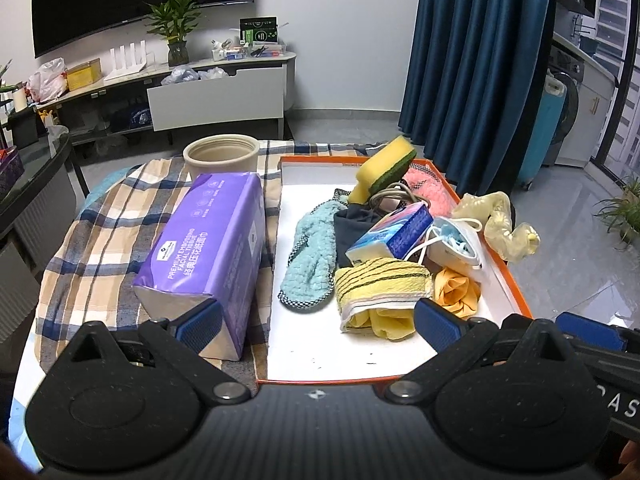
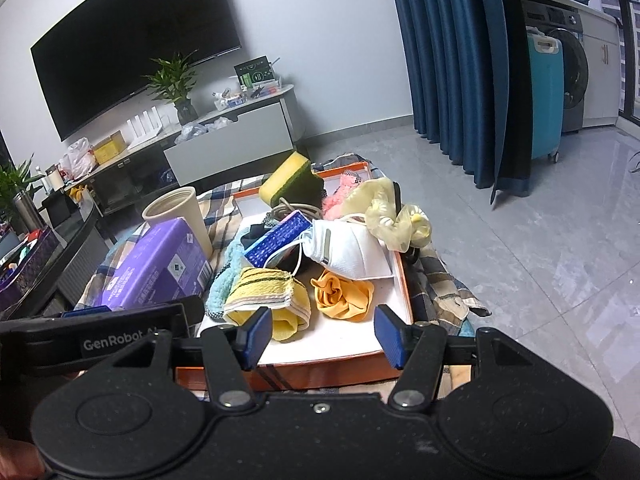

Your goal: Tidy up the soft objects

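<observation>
Blue-padded fingers of the left gripper (image 1: 318, 326) stand wide apart with nothing between them, poised over the near edge of the orange-rimmed tray (image 1: 516, 280). Inside that tray lie a yellow striped cloth (image 1: 380, 280), a teal slipper (image 1: 310, 252), a small blue tissue pack (image 1: 394, 234) and a sponge (image 1: 386, 168); the purple tissue pack (image 1: 204, 252) sits just left of it.

From the right wrist, the right gripper (image 2: 322, 338) is likewise released and empty above the tray's near rim, with an orange cloth (image 2: 344, 294) and a white mask (image 2: 352, 252) beyond. Everything looks heaped and unsorted, so the organizing seems barely begun.
</observation>
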Action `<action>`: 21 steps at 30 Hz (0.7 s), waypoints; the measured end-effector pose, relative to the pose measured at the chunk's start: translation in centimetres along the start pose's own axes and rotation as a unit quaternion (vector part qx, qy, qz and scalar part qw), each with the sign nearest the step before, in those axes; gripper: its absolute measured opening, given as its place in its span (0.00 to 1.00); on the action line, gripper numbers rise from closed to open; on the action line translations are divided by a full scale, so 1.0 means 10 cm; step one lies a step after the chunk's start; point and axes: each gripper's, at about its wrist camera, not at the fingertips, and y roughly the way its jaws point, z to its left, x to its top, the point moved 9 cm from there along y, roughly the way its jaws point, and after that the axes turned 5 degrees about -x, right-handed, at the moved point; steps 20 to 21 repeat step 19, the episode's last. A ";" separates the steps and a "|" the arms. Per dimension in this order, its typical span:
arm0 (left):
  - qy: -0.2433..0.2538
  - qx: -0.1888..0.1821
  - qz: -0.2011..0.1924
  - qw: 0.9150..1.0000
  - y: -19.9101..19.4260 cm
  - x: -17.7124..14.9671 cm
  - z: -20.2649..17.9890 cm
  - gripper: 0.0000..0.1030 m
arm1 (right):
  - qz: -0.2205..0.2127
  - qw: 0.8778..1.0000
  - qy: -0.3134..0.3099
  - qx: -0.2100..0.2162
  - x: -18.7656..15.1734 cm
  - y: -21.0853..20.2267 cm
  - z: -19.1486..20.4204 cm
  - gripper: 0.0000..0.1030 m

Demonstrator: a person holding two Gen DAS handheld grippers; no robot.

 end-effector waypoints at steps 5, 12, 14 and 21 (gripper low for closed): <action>-0.003 0.000 0.006 1.000 0.02 -0.04 0.01 1.00 | 0.005 1.000 -0.003 -0.003 -0.02 0.00 0.02 0.67; -0.002 -0.004 0.009 1.000 0.02 -0.05 0.01 1.00 | 0.006 1.000 -0.005 -0.005 -0.03 -0.01 0.02 0.67; -0.002 -0.006 0.011 1.000 0.02 -0.06 0.01 1.00 | 0.007 1.000 -0.004 -0.005 -0.04 -0.01 0.02 0.67; -0.004 -0.010 0.015 1.000 0.03 -0.08 0.03 1.00 | 0.009 1.000 -0.007 -0.006 -0.05 -0.01 0.03 0.67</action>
